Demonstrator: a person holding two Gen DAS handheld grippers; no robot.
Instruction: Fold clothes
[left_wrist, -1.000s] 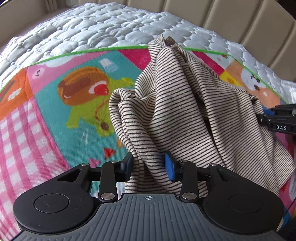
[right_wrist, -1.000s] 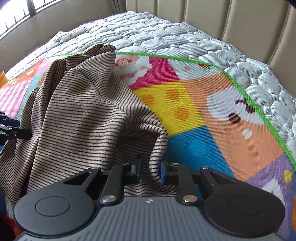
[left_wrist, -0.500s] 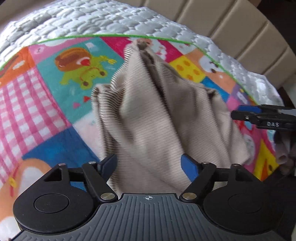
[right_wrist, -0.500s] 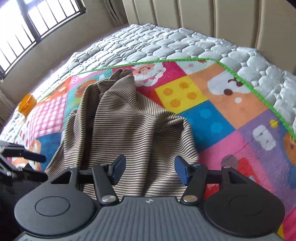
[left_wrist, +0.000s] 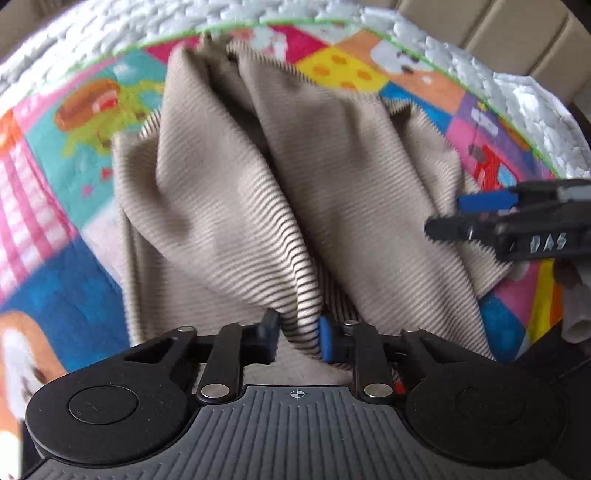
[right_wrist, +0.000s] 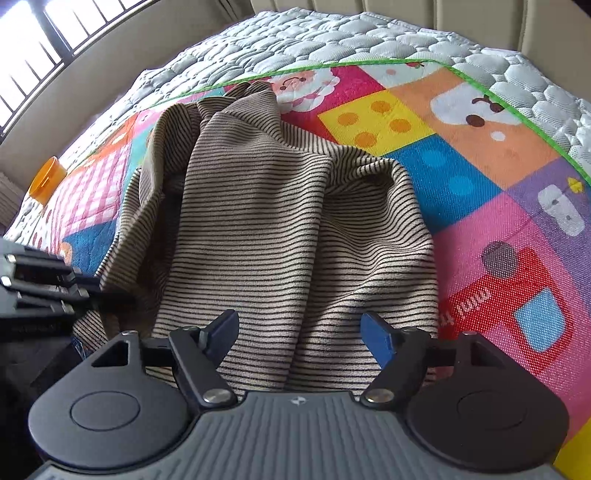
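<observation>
A beige garment with thin dark stripes (left_wrist: 280, 192) lies crumpled lengthwise on the colourful play mat (left_wrist: 55, 192). My left gripper (left_wrist: 298, 334) is shut on a fold of the striped garment at its near edge. In the right wrist view the same striped garment (right_wrist: 280, 229) spreads ahead, and my right gripper (right_wrist: 300, 334) stands open just over its near hem, nothing between the fingers. The right gripper (left_wrist: 476, 218) also shows at the right of the left wrist view, open beside the cloth. The left gripper (right_wrist: 55, 288) appears at the left edge of the right wrist view.
The play mat (right_wrist: 480, 177) covers a white quilted mattress (right_wrist: 332, 40) with a padded beige headboard (right_wrist: 480, 18) behind. An orange cup (right_wrist: 46, 181) stands at the far left of the mat. A window (right_wrist: 37, 40) is at the upper left.
A second ago both grippers were shut on the garment; both then opened and drew back. Now the left has shut again on a fold at the near edge, while the right stays open.
</observation>
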